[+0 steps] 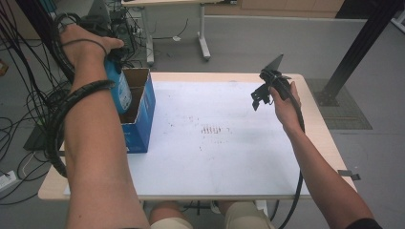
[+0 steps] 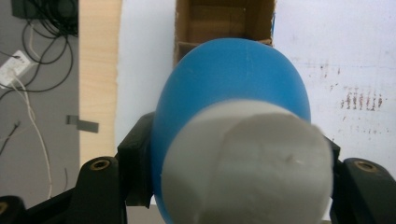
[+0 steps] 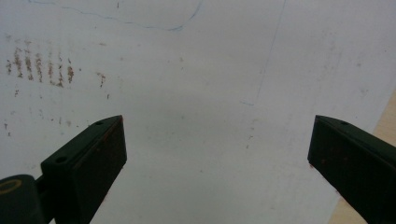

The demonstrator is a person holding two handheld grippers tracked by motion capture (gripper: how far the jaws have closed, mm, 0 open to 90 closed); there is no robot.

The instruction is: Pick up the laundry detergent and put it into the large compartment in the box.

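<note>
A blue bottle with a white cap hangs above the open blue cardboard box at the table's left edge. My left gripper is shut on it. In the left gripper view the blue bottle and its white cap sit between the jaws, cap toward the camera, with the open blue cardboard box below. My right gripper is held over the right side of the white mat. The right gripper is open, nothing between its jaws.
The white mat covers most of the wooden table and bears brownish stain marks near its middle. Cables hang and lie on the floor at the left. A black post stands at the back right.
</note>
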